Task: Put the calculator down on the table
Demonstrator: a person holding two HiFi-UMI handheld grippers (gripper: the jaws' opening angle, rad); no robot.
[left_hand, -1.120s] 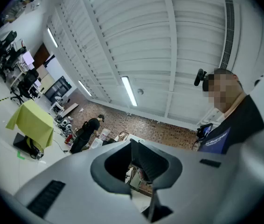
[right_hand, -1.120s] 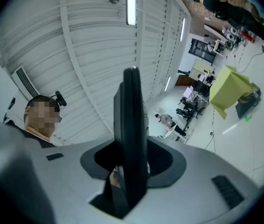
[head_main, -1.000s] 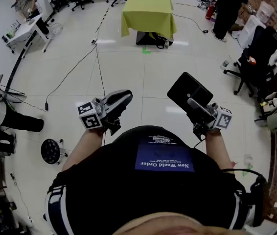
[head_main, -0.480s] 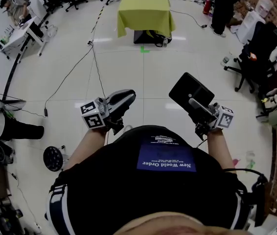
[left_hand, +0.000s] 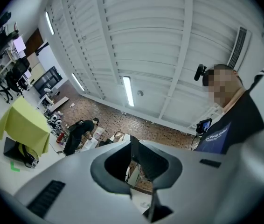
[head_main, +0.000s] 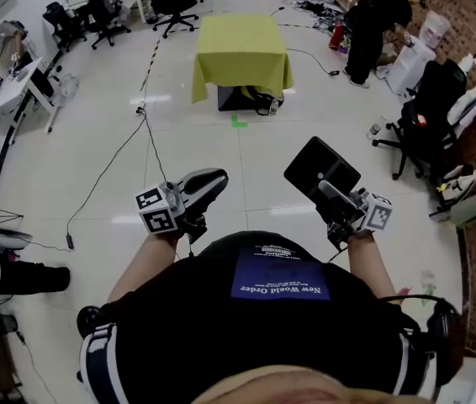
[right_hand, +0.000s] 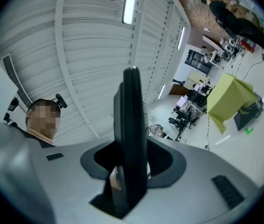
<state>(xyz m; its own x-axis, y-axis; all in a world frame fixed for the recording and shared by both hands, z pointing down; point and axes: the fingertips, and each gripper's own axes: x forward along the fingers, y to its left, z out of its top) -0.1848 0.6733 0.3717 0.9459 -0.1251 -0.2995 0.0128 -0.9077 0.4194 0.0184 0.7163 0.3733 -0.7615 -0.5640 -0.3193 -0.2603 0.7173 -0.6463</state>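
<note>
A: Entry one, nearest: right gripper point(head_main: 332, 194). State?

B: Clenched on calculator point(head_main: 318, 168), one edge pinched, thin dark slab edge-on between the jaws. Well short of table point(head_main: 240, 53), off its near right corner, held in the air over open floor.

A: Entry two: left gripper point(head_main: 208, 179).

B: Jaws together, nothing between. Also well short of table, off its near left corner.

A: Entry three, farther: table.

B: Yellow-green cloth, top bare. Dark box point(head_main: 236, 98) beneath its near edge. Cable point(head_main: 108, 173) on floor off its near left corner.

A: Handling notes for the step?

B: Judged a carry, placement not yet begun. Close on table's near edge first and mind the cable underfoot. Hold the pinch firm: hard thin slab, likely to pivot in the jaws. Lower flat over the middle of the top, away from the draped sides. Release only once resting. Left gripper free to steady if needed.
</note>
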